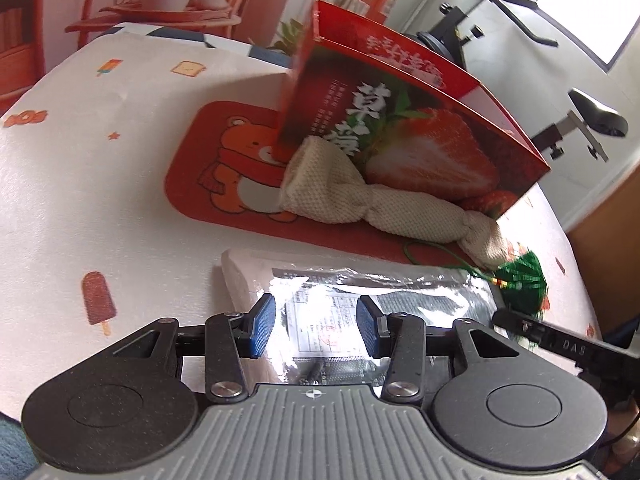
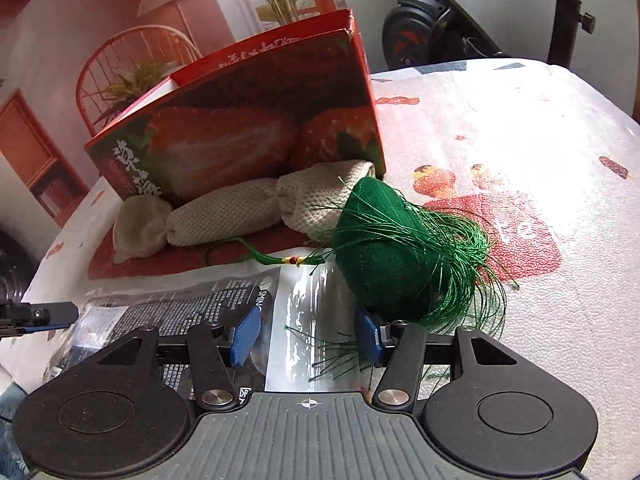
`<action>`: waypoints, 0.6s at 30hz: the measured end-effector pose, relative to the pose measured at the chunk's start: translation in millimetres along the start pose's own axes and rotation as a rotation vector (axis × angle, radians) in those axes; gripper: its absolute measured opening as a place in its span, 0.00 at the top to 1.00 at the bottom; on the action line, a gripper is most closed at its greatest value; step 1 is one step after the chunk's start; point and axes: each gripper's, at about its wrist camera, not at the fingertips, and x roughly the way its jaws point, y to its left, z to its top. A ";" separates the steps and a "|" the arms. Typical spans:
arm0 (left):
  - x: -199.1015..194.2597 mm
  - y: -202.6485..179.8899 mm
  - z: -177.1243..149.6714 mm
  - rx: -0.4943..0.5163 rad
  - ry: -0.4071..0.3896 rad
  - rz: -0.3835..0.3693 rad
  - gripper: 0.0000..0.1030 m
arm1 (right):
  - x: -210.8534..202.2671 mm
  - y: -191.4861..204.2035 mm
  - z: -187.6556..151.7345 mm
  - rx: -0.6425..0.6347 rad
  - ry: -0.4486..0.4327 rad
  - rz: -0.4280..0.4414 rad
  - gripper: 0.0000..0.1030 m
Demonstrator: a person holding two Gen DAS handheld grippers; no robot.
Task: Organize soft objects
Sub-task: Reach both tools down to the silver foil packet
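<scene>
Your left gripper (image 1: 316, 326) and right gripper (image 2: 306, 334) hover fingers spread over the plastic packet (image 1: 360, 288); green tasselled sachet (image 2: 384, 248) beside the right one, cream knit pouch (image 1: 340, 196) against the strawberry box (image 1: 400, 120).

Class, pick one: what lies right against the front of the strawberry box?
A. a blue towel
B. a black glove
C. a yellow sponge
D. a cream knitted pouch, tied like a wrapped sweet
D: the cream knitted pouch lies on the red mat, along the front of the strawberry box.
</scene>
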 end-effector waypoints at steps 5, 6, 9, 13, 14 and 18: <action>-6.7 12.3 2.9 -0.050 -0.008 0.028 0.51 | -2.4 0.0 0.9 0.024 0.023 0.001 0.51; -6.4 14.8 2.9 -0.062 -0.003 0.028 0.50 | -2.6 0.5 0.8 0.025 0.029 0.002 0.51; -0.7 16.4 0.4 -0.077 0.031 0.021 0.49 | -2.0 2.5 0.6 0.021 0.046 0.010 0.47; 6.8 8.1 -2.3 -0.040 0.063 0.015 0.49 | -1.2 6.2 0.6 -0.001 0.056 -0.003 0.46; 8.4 6.9 -3.0 -0.031 0.067 0.016 0.49 | -1.1 6.5 0.8 -0.001 0.056 -0.008 0.46; 12.7 7.5 -4.4 -0.029 0.079 0.024 0.49 | -0.4 6.6 0.9 -0.004 0.052 -0.019 0.45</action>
